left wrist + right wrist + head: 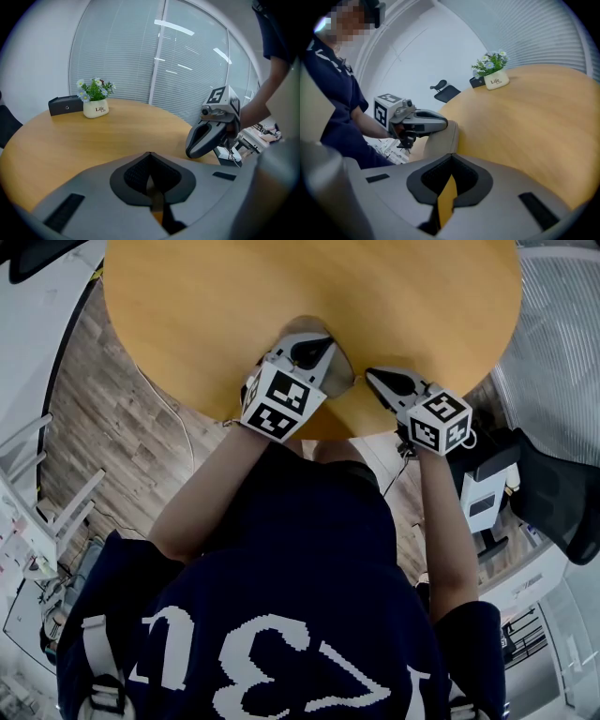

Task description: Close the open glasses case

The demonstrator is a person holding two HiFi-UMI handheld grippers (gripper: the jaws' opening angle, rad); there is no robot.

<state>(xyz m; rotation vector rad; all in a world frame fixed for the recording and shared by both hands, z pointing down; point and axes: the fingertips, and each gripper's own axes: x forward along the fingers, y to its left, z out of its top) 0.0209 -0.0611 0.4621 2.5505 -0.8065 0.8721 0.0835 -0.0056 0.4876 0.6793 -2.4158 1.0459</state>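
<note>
A beige glasses case (339, 371) lies near the round wooden table's (187, 324) front edge, lid down as far as I can see. My left gripper (314, 345) is shut and sits on top of the case, hiding most of it. The right gripper view shows the case (443, 140) as a rounded beige shape under the left gripper (445, 124). My right gripper (372, 376) is shut with nothing in it, just right of the case at the table edge. From the left gripper view the right gripper (190, 152) hovers close by.
A white pot of flowers (96, 108) and a small black box (65, 105) stand at the table's far side. Glass walls with blinds (140, 51) lie behind. An office chair (558, 498) and a cabinet (487, 498) stand on the floor to the right.
</note>
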